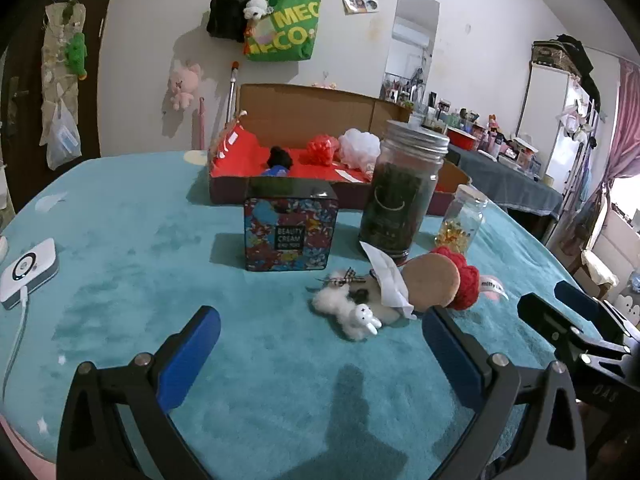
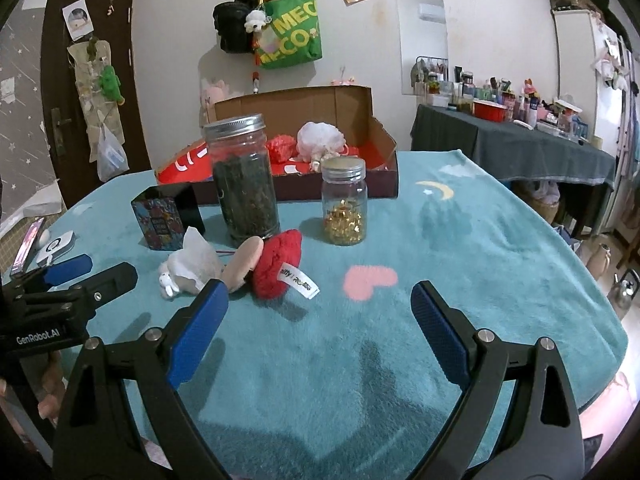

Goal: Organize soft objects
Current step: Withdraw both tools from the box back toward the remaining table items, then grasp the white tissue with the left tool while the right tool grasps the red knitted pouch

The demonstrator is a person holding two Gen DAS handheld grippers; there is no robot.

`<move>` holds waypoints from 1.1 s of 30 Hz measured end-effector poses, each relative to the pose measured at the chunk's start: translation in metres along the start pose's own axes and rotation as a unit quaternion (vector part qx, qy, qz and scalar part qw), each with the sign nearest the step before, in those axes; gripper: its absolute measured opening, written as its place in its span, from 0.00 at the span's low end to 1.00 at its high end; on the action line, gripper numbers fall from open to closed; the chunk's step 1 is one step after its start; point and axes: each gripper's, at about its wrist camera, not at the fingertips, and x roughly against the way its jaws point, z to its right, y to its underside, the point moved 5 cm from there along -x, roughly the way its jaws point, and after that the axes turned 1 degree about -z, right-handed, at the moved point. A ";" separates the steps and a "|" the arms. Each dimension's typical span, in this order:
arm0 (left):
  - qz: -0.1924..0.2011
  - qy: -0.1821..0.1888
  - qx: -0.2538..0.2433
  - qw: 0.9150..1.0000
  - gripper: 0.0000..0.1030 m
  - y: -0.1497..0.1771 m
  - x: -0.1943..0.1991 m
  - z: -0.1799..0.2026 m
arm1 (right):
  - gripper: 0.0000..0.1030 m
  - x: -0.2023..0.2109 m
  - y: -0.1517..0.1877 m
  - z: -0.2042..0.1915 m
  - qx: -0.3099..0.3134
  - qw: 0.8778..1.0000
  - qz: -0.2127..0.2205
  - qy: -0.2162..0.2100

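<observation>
Both tools, left [image 1: 320,340] and right [image 2: 320,312], hover spread wide and empty above the worktop [image 2: 480,240]. The red plush [image 2: 278,264] lies just ahead-left of the right tool and ahead-right of the left, its long axis slanting away; the right looks nearer. The white toy [image 1: 352,312] sits straight ahead of the left tool. The box [image 2: 384,152] stands beyond the jars.

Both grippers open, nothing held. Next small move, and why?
Probably ease the right gripper forward-left onto the red plush: it lies loose on the blanket, nearest those fingers, while the box behind already holds soft things.
</observation>
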 end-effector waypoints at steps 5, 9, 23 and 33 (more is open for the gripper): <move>-0.012 0.009 -0.006 1.000 1.00 -0.006 -0.009 0.002 | 0.91 -0.008 -0.007 0.002 -0.004 1.000 -0.011 -0.013; -0.025 0.013 -0.019 0.999 1.00 -0.012 -0.017 0.006 | 0.91 -0.020 -0.015 0.005 0.001 1.000 -0.025 -0.014; -0.090 0.064 -0.044 0.993 0.69 -0.024 -0.053 0.030 | 0.74 -0.079 -0.025 0.012 -0.030 0.988 -0.126 -0.089; -0.088 0.065 -0.049 0.993 0.10 -0.030 -0.057 0.029 | 0.32 -0.104 -0.023 -0.002 -0.100 0.945 -0.182 -0.251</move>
